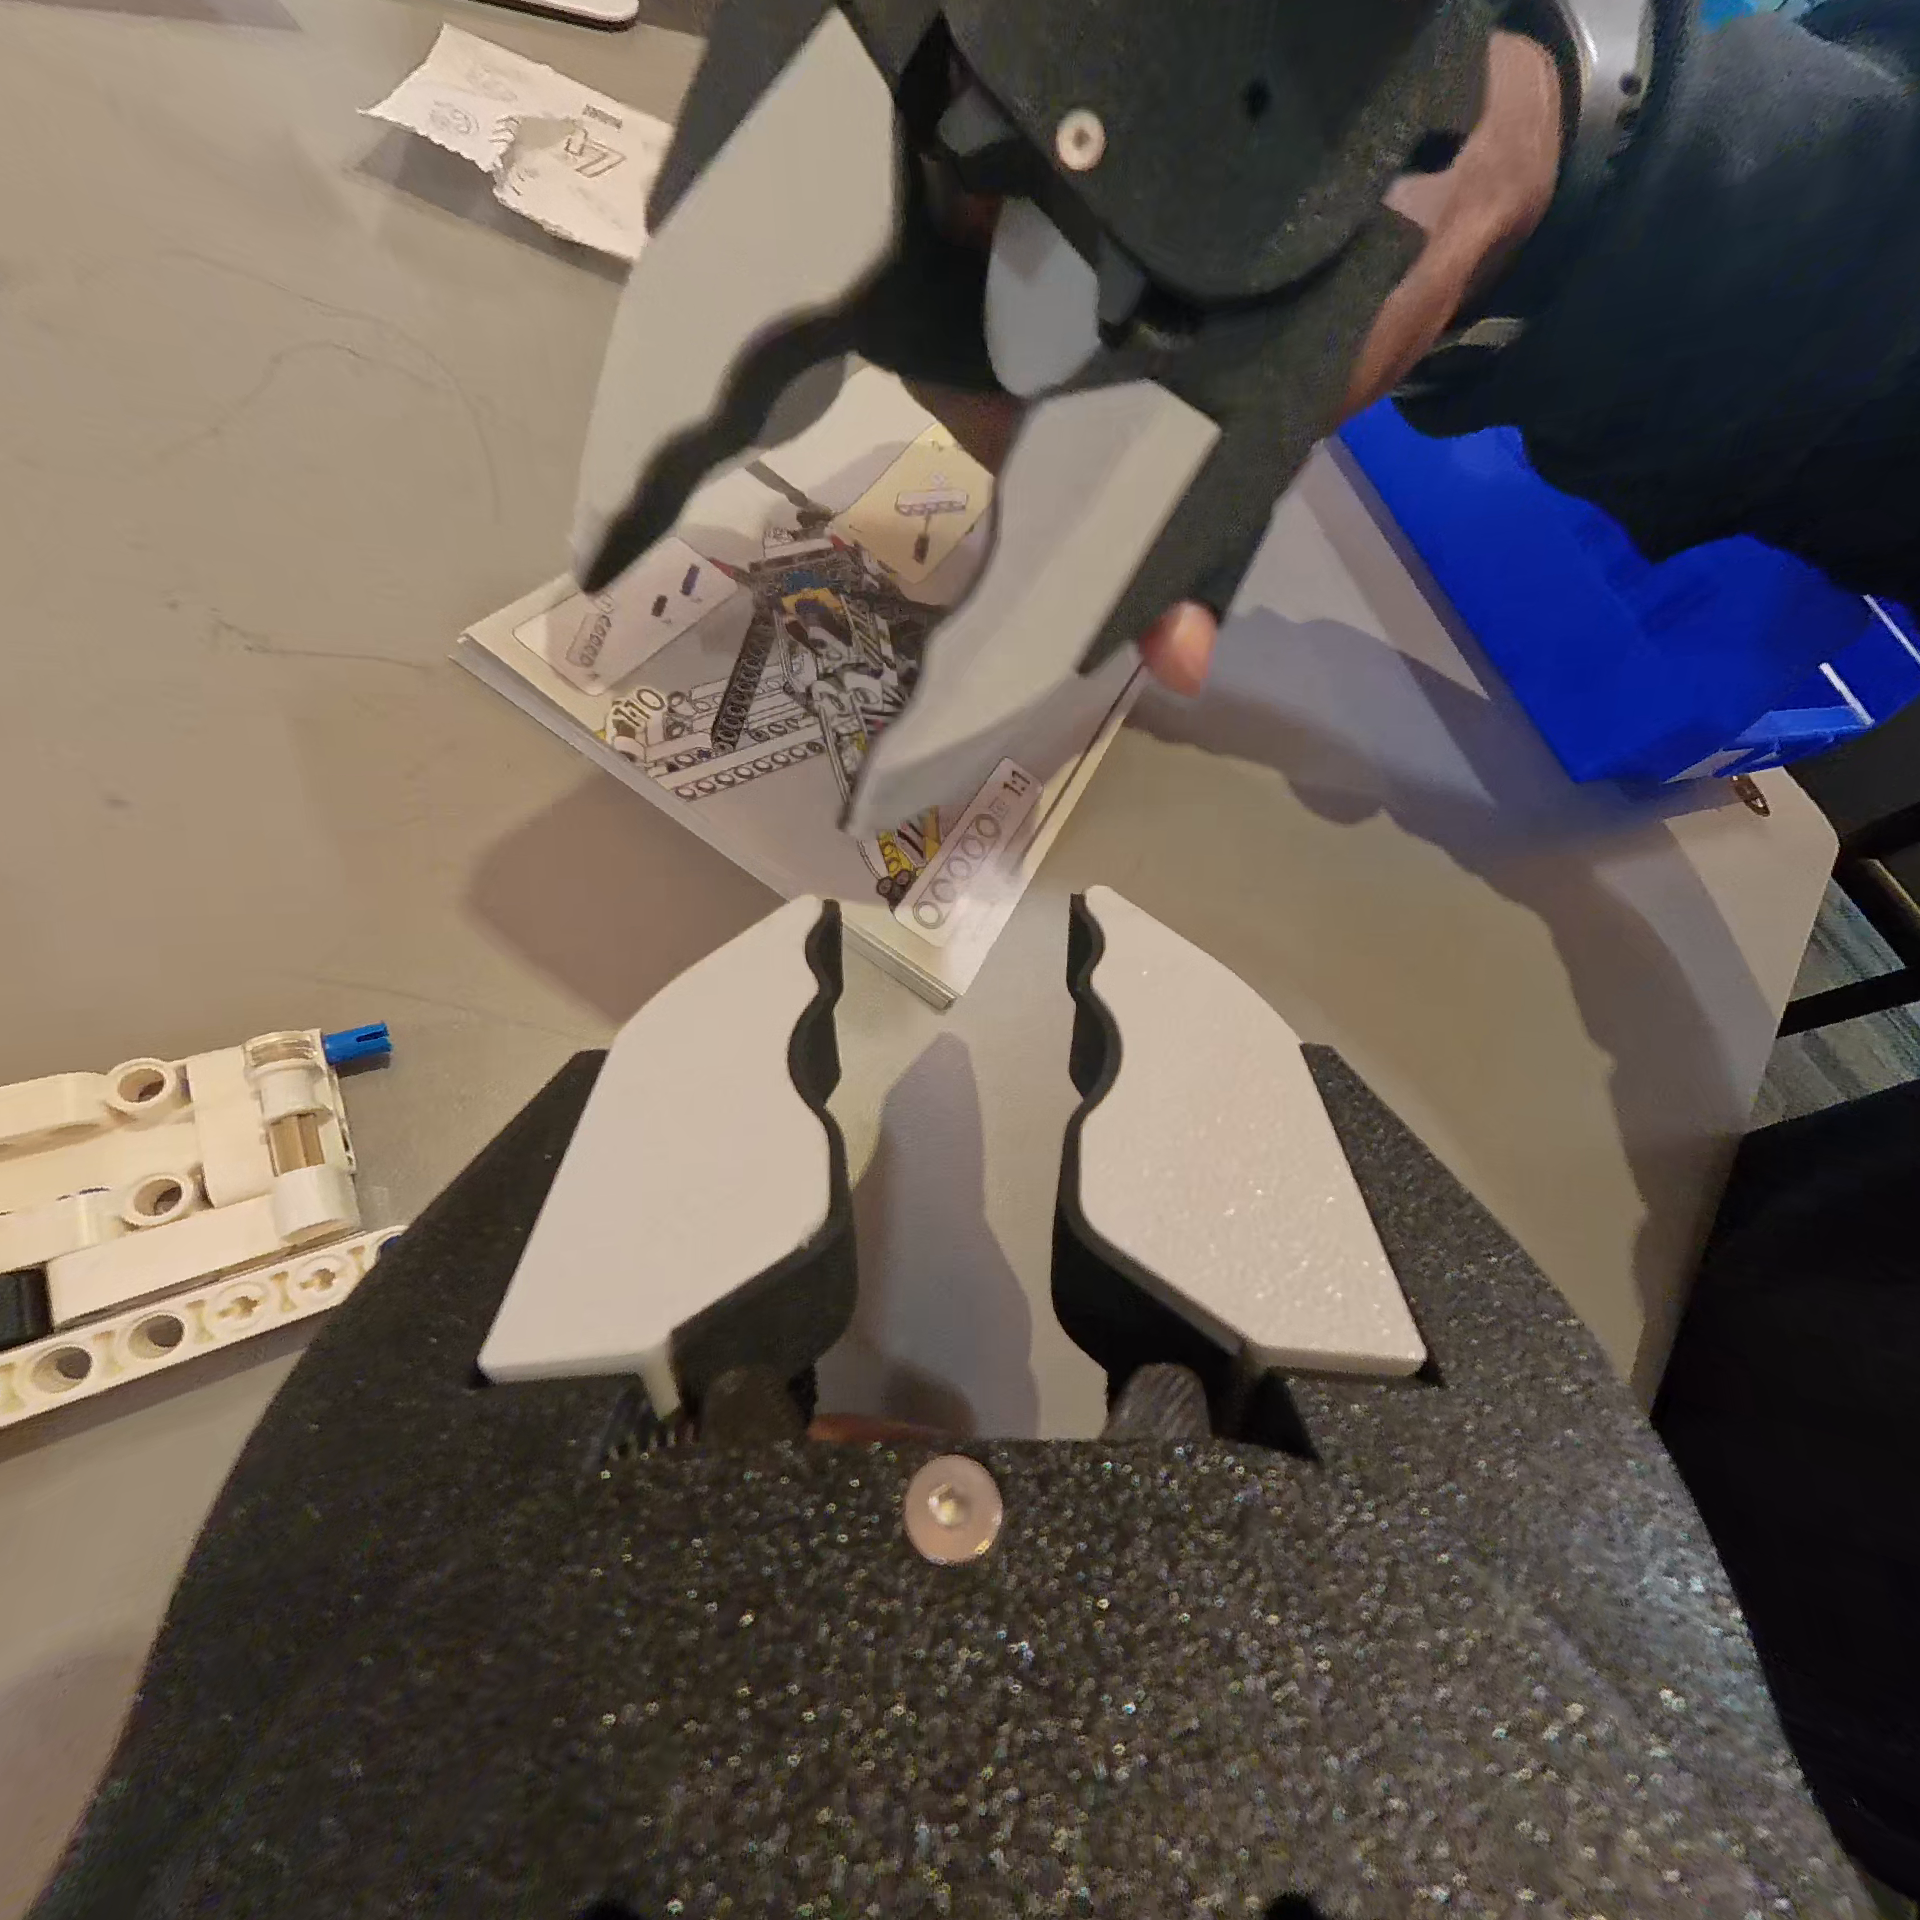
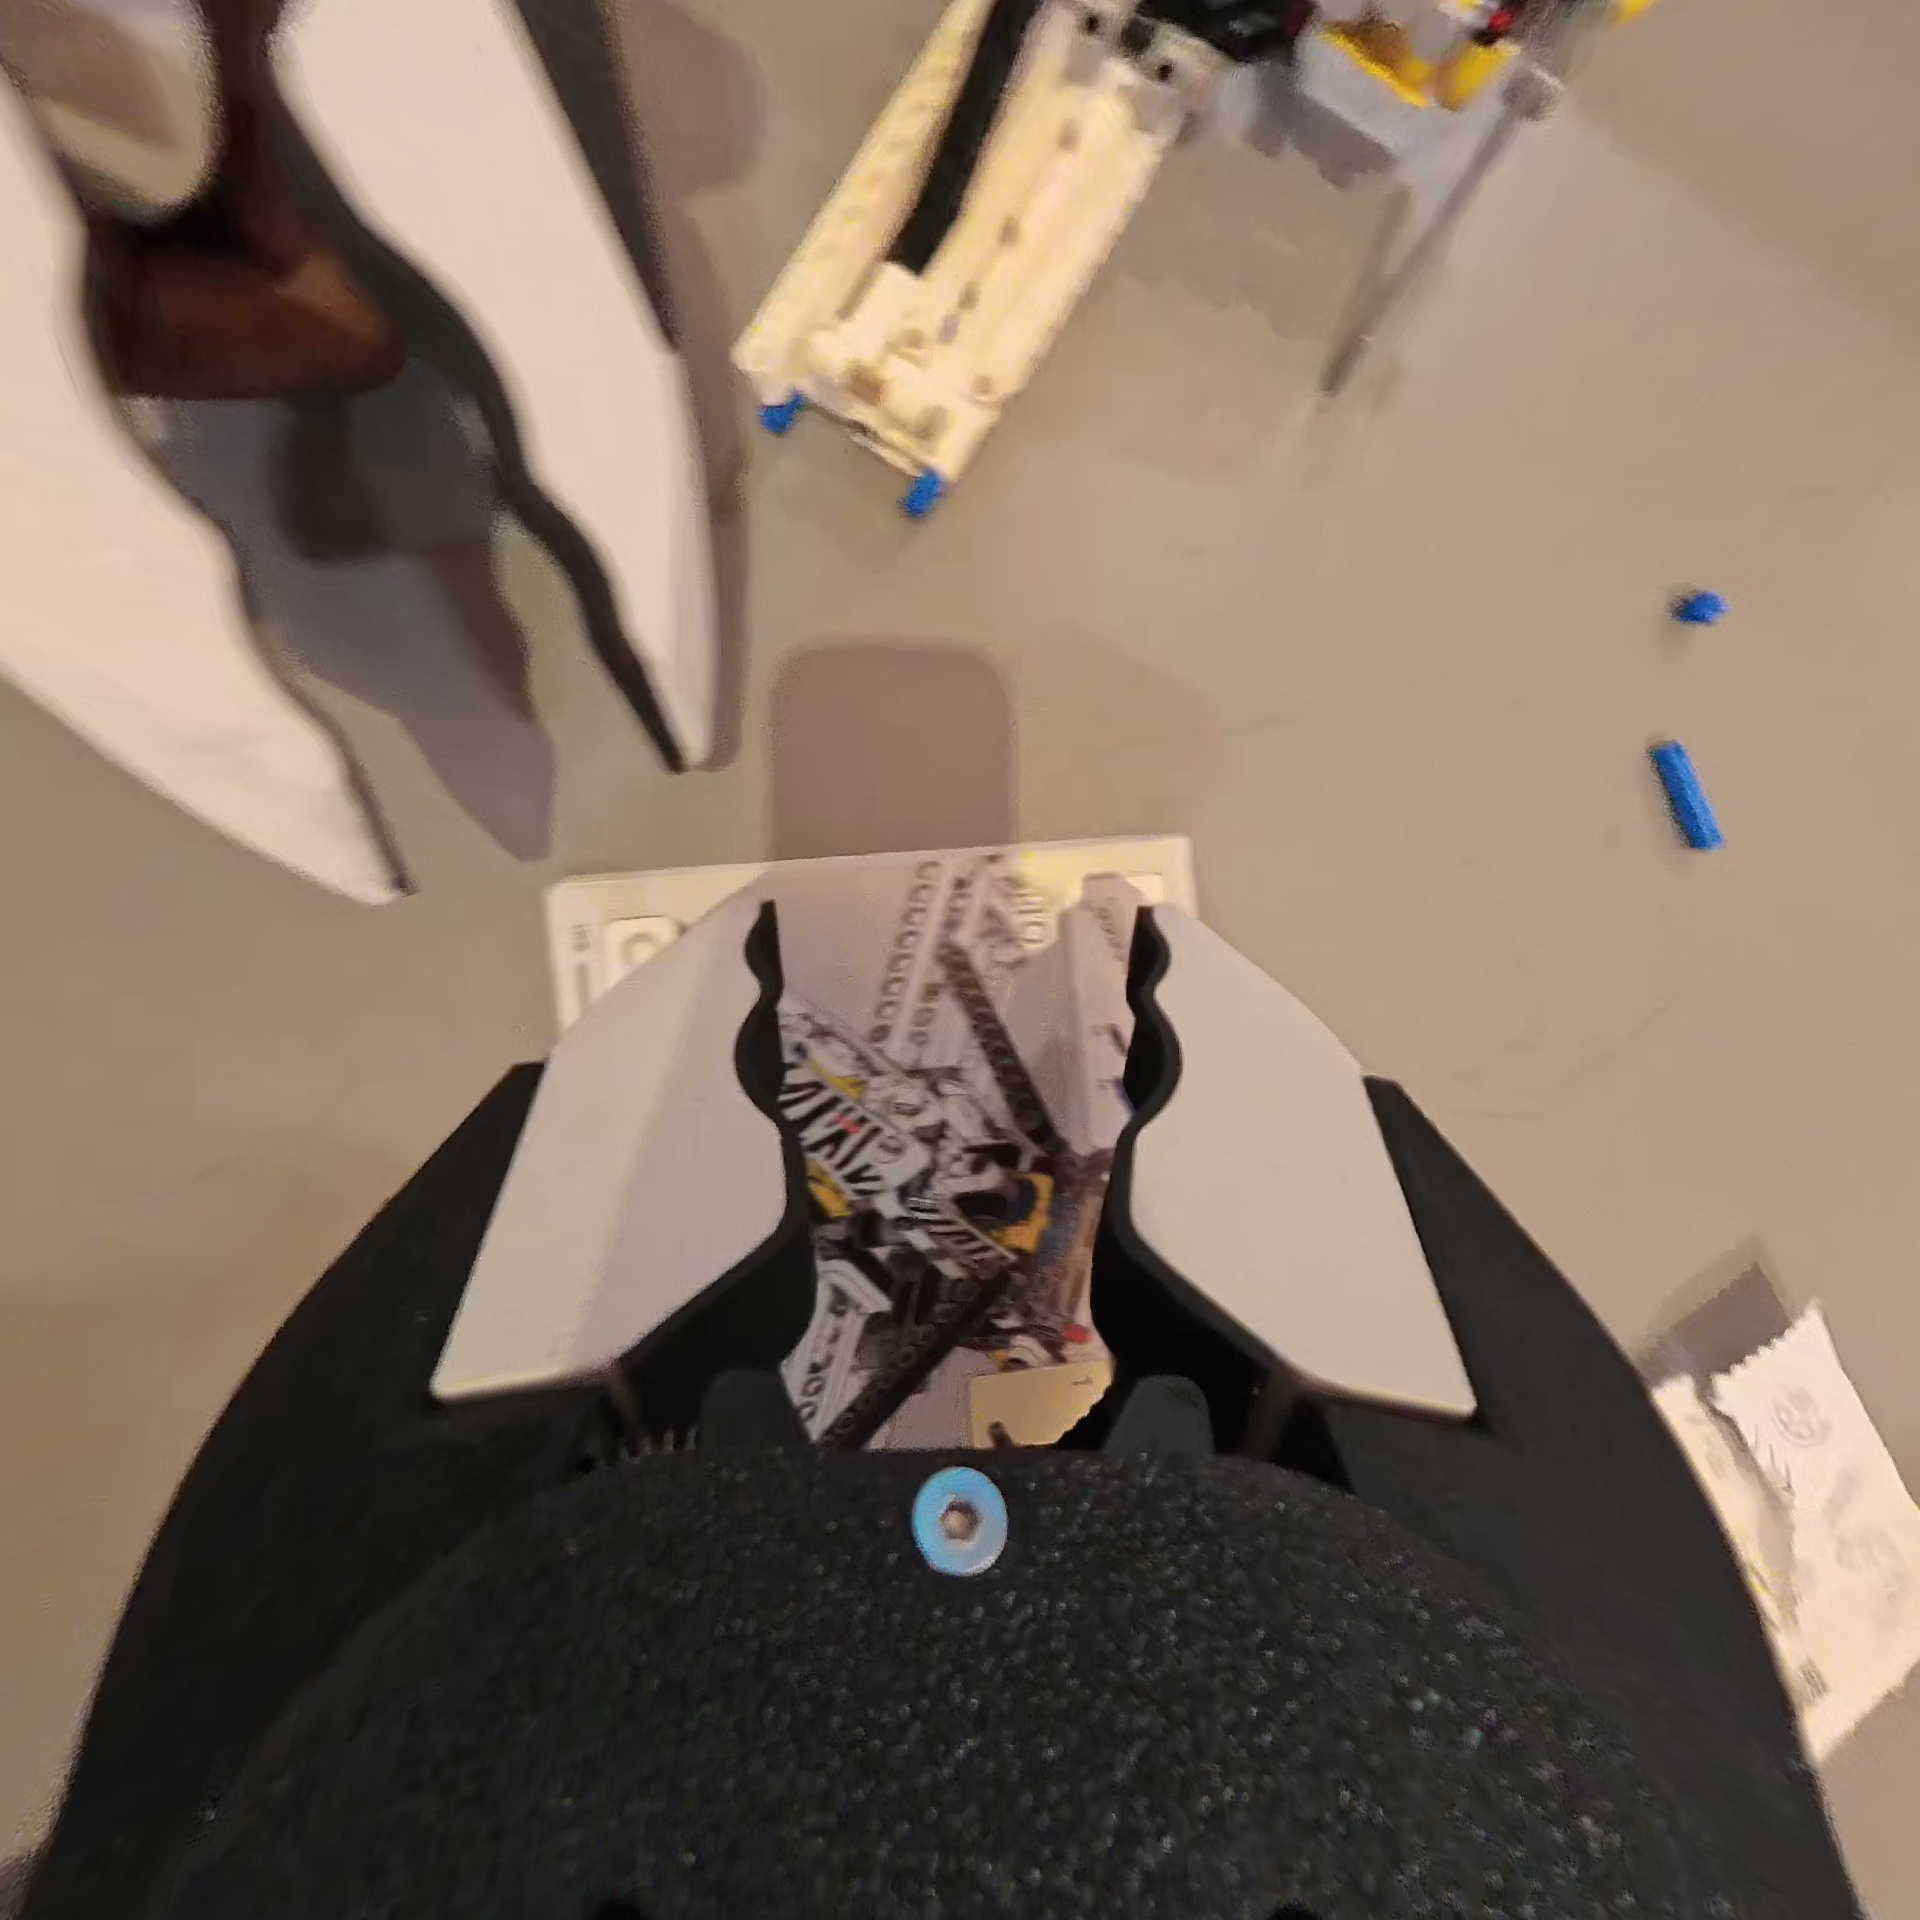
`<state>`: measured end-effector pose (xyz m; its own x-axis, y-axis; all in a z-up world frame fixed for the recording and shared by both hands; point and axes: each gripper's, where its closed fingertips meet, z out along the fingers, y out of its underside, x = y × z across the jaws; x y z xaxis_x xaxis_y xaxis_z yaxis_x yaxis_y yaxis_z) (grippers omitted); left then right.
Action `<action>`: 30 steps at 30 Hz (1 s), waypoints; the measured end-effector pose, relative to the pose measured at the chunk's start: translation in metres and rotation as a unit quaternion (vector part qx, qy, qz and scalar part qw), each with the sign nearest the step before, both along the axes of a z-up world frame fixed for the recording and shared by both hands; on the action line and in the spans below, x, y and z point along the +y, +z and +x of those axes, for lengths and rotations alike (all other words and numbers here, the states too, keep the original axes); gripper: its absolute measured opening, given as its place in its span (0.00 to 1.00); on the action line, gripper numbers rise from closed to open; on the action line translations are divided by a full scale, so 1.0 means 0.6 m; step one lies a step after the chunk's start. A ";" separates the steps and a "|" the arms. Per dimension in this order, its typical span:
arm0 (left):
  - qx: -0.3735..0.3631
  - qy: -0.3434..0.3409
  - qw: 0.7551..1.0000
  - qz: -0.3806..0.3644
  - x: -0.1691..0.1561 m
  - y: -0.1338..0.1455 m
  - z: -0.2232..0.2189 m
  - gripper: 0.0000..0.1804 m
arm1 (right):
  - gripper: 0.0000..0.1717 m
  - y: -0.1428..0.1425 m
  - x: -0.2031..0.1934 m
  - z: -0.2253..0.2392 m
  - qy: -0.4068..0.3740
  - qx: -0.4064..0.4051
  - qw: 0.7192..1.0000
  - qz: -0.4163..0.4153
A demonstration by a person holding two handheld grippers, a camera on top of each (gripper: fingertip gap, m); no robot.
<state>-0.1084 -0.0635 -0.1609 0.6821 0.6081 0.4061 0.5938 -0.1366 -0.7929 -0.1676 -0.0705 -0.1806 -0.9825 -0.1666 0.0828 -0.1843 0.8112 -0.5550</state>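
Observation:
An open instruction booklet [image 1: 727, 769] with drawings of a brick model lies on the grey table [image 1: 260, 520]. My right gripper [image 1: 727, 701] hovers over it with its jaws wide apart. In the right wrist view [image 2: 954, 920] the booklet's top page [image 2: 935, 1122] shows between the fingers, its edge raised off the pages below; neither pad presses on it. My left gripper [image 1: 951, 914] is open and empty just short of the booklet's near corner. It also shows in the right wrist view [image 2: 530, 821]. A white brick model [image 1: 177, 1195] lies to its left.
A blue bin [image 1: 1621, 623] stands at the right near the table's edge [image 1: 1766, 935]. A torn paper bag [image 1: 530, 135] lies at the back. The white model [image 2: 935, 281], loose blue pins [image 2: 1685, 795] and a yellow and grey assembly [image 2: 1434, 52] lie beyond the booklet.

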 end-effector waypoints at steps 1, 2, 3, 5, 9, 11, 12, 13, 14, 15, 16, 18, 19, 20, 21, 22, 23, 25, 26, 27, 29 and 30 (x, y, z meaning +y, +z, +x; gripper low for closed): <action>0.000 0.000 1.000 0.000 0.000 0.000 0.000 0.23 | 0.38 0.000 0.001 0.014 0.019 -0.005 1.000 0.001; 0.001 0.000 1.000 0.001 0.000 0.001 0.000 0.23 | 0.39 -0.001 0.003 0.028 0.035 -0.011 0.999 0.002; 0.001 0.000 1.000 0.000 -0.001 0.000 0.000 0.23 | 0.39 -0.003 0.006 0.042 0.051 -0.017 0.999 0.006; 0.002 0.002 1.000 0.002 -0.002 0.001 0.000 0.23 | 0.40 -0.010 0.014 0.064 0.073 -0.028 0.997 0.022; 0.003 0.003 1.000 0.003 -0.004 0.002 -0.001 0.23 | 0.41 -0.026 0.033 0.090 0.091 -0.036 0.994 0.056; 0.002 0.003 1.000 0.003 -0.004 0.001 -0.001 0.23 | 0.40 -0.027 0.038 0.092 0.090 -0.023 0.993 0.067; 0.002 0.004 1.000 0.003 -0.005 0.002 -0.001 0.23 | 0.39 -0.028 0.041 0.091 0.092 -0.011 0.993 0.072; 0.002 0.004 1.000 0.002 -0.005 0.001 -0.001 0.23 | 0.38 -0.029 0.043 0.090 0.095 0.003 0.993 0.075; 0.001 0.004 1.000 0.001 -0.006 0.000 -0.001 0.23 | 0.37 -0.030 0.045 0.092 0.097 0.009 0.992 0.075; 0.001 0.004 1.000 0.001 -0.005 0.000 -0.001 0.23 | 0.35 -0.029 0.046 0.095 0.096 0.010 0.993 0.073; 0.001 0.003 1.000 0.000 -0.005 0.000 -0.001 0.23 | 0.35 -0.029 0.048 0.096 0.094 0.011 0.993 0.071; 0.000 0.000 1.000 -0.004 -0.004 -0.002 0.000 0.23 | 0.31 -0.028 0.051 0.098 0.092 0.014 0.993 0.069; 0.000 -0.001 1.000 -0.006 -0.003 -0.003 0.000 0.23 | 0.29 -0.028 0.054 0.099 0.092 0.016 0.993 0.067; 0.000 -0.001 1.000 -0.007 -0.003 -0.003 0.000 0.23 | 0.27 -0.028 0.055 0.099 0.091 0.017 0.994 0.064; -0.001 -0.001 1.000 -0.007 -0.003 -0.003 0.000 0.23 | 0.25 -0.028 0.057 0.099 0.090 0.019 0.994 0.062; -0.001 -0.001 1.000 -0.007 -0.003 -0.004 0.000 0.23 | 0.23 -0.028 0.058 0.098 0.087 0.020 0.994 0.060; -0.002 0.000 1.000 -0.006 -0.003 -0.004 -0.001 0.23 | 0.21 -0.028 0.059 0.098 0.086 0.020 0.994 0.058; -0.003 0.001 1.000 -0.006 -0.004 -0.004 -0.001 0.23 | 0.21 -0.028 0.059 0.098 0.082 0.016 0.995 0.057; -0.004 0.001 1.000 -0.006 -0.004 -0.004 -0.001 0.23 | 0.21 -0.028 0.059 0.098 0.081 0.014 0.995 0.056; -0.004 0.001 1.000 -0.006 -0.004 -0.005 -0.001 0.23 | 0.20 -0.028 0.059 0.099 0.080 0.011 0.995 0.055; -0.006 0.000 1.000 -0.006 -0.004 -0.005 -0.002 0.23 | 0.20 -0.027 0.060 0.099 0.076 -0.001 0.996 0.054; -0.006 0.000 1.000 -0.007 -0.003 -0.006 -0.002 0.23 | 0.20 -0.027 0.060 0.099 0.074 -0.007 0.996 0.053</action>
